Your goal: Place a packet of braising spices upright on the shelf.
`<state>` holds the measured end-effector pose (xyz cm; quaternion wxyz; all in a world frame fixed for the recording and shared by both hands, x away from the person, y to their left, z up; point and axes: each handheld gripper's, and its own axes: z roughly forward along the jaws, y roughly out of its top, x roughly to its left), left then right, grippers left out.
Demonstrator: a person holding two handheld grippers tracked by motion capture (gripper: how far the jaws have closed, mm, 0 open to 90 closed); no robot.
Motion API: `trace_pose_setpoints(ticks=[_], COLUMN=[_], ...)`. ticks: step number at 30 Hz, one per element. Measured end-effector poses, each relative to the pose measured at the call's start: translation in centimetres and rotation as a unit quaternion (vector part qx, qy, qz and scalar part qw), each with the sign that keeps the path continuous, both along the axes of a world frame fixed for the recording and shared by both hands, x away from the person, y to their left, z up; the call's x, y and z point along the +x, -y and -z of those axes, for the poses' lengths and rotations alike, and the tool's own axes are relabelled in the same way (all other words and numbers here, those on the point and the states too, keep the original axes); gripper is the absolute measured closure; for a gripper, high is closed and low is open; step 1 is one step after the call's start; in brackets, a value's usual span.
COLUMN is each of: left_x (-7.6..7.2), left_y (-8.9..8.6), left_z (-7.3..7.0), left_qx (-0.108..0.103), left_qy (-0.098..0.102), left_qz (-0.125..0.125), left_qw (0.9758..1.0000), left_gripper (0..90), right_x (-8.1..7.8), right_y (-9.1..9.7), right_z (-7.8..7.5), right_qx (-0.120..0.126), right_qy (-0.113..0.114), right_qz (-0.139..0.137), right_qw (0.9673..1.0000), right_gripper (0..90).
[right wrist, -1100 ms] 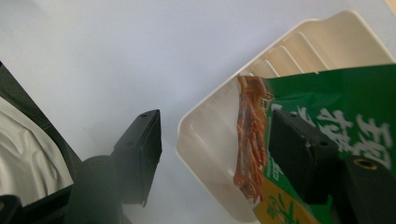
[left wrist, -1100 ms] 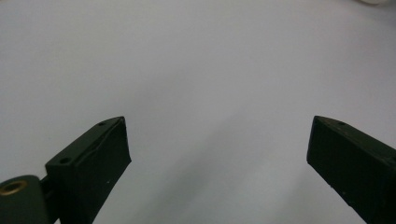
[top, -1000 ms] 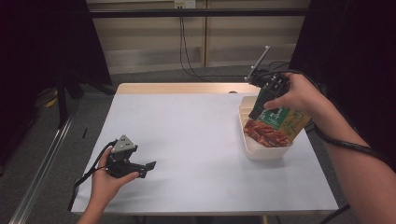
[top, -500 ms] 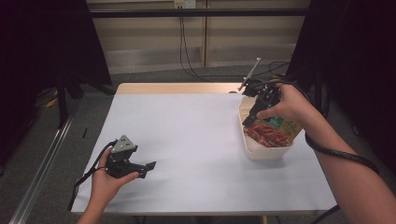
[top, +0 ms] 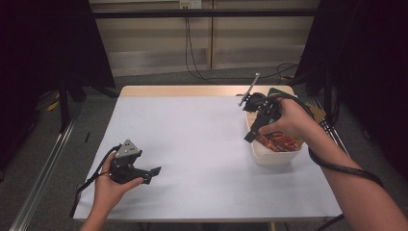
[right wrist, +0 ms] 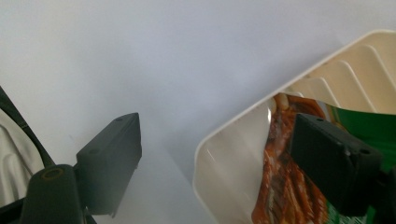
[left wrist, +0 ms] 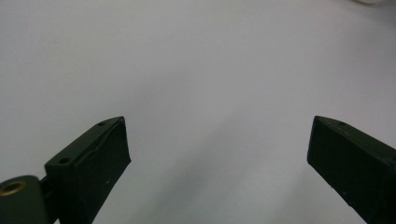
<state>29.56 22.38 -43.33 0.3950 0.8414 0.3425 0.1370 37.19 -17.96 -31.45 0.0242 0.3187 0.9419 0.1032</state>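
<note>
Right gripper view shows your right claw (right wrist: 215,154) spread wide with nothing between its jaws. A second ago it gripped the snack packet (top: 276,142); now that packet lies inside the cream tub (top: 274,156), so the drop looks done. One jaw hangs over the packet, the other outside the tub's rim. Your left claw (left wrist: 219,158) rests open over the bare table (top: 192,134).

Beyond your tongs, the white table (top: 202,144) stands on grey carpet (top: 43,192); past its wooden far edge (top: 192,90), cables (top: 197,62) trail down a beige wall (top: 159,43) between dark curtains (top: 43,48).
</note>
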Motion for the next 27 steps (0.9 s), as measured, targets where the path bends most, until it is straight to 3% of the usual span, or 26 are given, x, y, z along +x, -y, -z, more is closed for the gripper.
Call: trace_pose_setpoints(ticks=[16,27], left_x=[0.0,0.0], left_y=[0.3,0.3], left_z=[0.2,0.3], left_qx=[0.002,0.001], left_qy=[-0.007,-0.008], left_qz=[-0.001,0.003], left_qw=[1.0000,1.0000], left_gripper=[5.2,5.2], right_x=[-0.9,-1.2], right_y=[-1.7,-2.0], right_z=[3.2,4.9], right_qx=[-0.007,0.001], right_qy=[-0.005,-0.005], right_qz=[-0.031,-0.034], right_qw=[0.9995,0.9994], right_gripper=[14.0,13.5])
